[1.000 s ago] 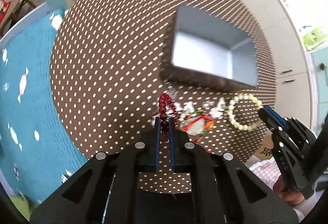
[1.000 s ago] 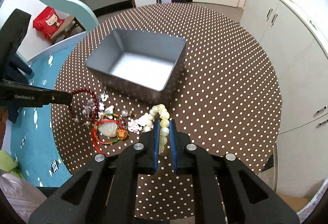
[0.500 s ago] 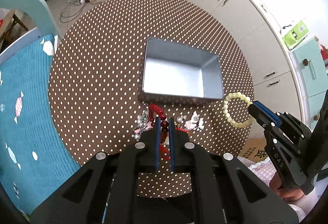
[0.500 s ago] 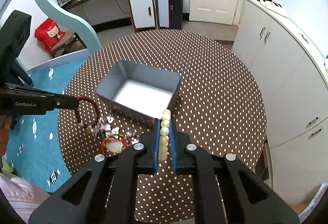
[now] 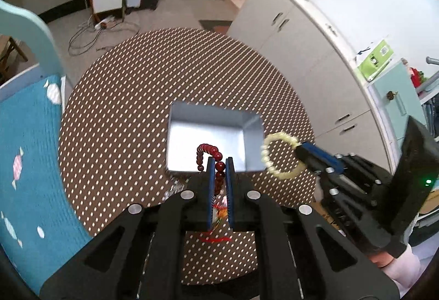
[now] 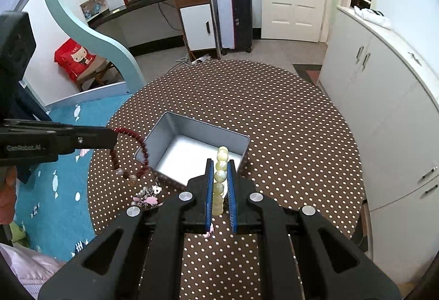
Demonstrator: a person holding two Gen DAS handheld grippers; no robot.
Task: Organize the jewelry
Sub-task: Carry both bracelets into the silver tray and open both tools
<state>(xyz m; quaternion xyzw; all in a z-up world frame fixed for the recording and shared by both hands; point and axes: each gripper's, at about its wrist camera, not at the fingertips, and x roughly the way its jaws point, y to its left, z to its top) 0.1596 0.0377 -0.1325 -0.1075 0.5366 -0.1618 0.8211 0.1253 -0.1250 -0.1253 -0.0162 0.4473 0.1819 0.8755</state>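
My left gripper [image 5: 219, 163] is shut on a dark red bead bracelet [image 5: 207, 151] and holds it high above the near edge of the open grey metal box [image 5: 252, 132]. The bracelet also shows in the right wrist view [image 6: 137, 141], hanging left of the box [image 6: 153, 135]. My right gripper [image 6: 220, 165] is shut on a pale cream bead bracelet [image 6: 221, 160], held above the box's near side; the loop also shows in the left wrist view [image 5: 279, 154]. More jewelry [image 6: 146, 194] lies on the table in front of the box.
The round table [image 6: 274, 121] has a brown polka-dot cloth. White cabinets [image 6: 384, 97] stand to its right. A teal rug [image 5: 27, 149] and a light blue bed frame [image 6: 82, 25] are to the left.
Both grippers have risen well above the table with their bracelets lifted off the jewelry pile, and now sit over the box's near side.
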